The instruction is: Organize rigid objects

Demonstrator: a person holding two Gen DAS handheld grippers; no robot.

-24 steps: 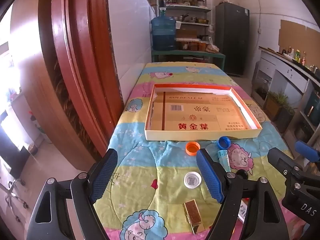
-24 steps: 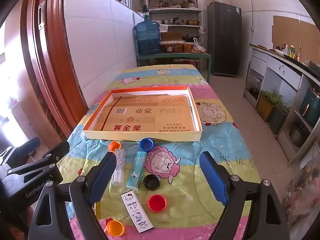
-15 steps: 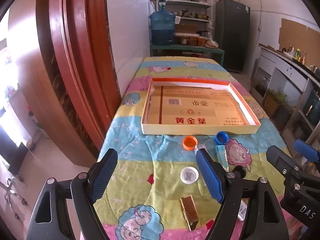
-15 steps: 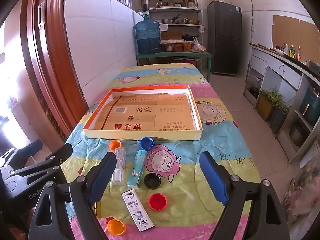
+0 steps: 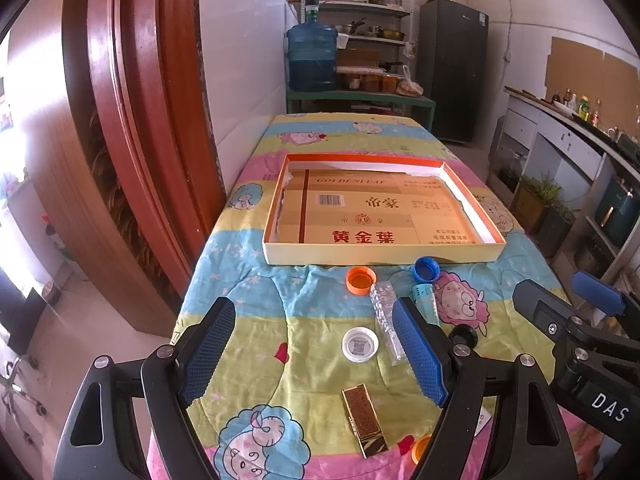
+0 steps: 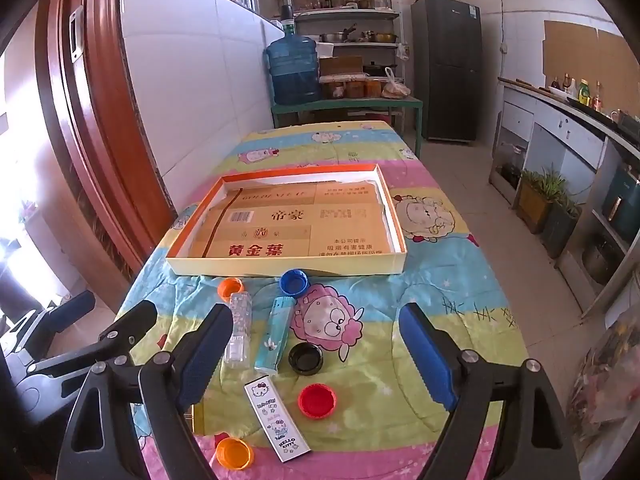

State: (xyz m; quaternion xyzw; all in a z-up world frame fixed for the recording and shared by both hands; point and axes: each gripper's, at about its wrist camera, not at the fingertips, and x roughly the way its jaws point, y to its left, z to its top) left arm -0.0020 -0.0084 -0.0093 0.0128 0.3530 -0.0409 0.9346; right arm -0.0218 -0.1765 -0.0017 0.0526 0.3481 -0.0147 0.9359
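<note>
The shallow cardboard tray (image 6: pixel 286 268) is lying across the middle of the quilt-covered surface (image 6: pixel 448 288), bare inside but for its printed cardboard liner, so the sorting is judged to be only starting. Both tools are hovering above the near edge with nothing in them: the left tool (image 5: pixel 316 354) is gaping wide over the white cap (image 5: pixel 360 344), and the right tool (image 6: pixel 316 354) is gaping just as wide above the black cap (image 6: pixel 306 357) and red cap (image 6: pixel 317 400). To do the first pick well, each tool is best choosing one lone piece, dropping straight down so the jaws are straddling it, and closing across the narrow sides; the long pieces want gripping mid-length so they are not swinging. Going by size, the Hello Kitty case (image 6: pixel 277 420) is lying toward the near edge, the pale blue lighter (image 6: pixel 276 334) and the clear lighter (image 6: pixel 239 330) are lying side by side just apart, pointing at the tray, and the gold lighter (image 5: pixel 365 420) is sitting near the near edge in the left view. The caps are scattered: a blue cap (image 6: pixel 294 282) and an orange cap (image 6: pixel 231 286) are sitting just beside the tray's near wall, and another orange cap (image 6: pixel 234 453) is sitting at the near edge. All are looking hard and smooth, so a shallow pinch is likely to slip.
</note>
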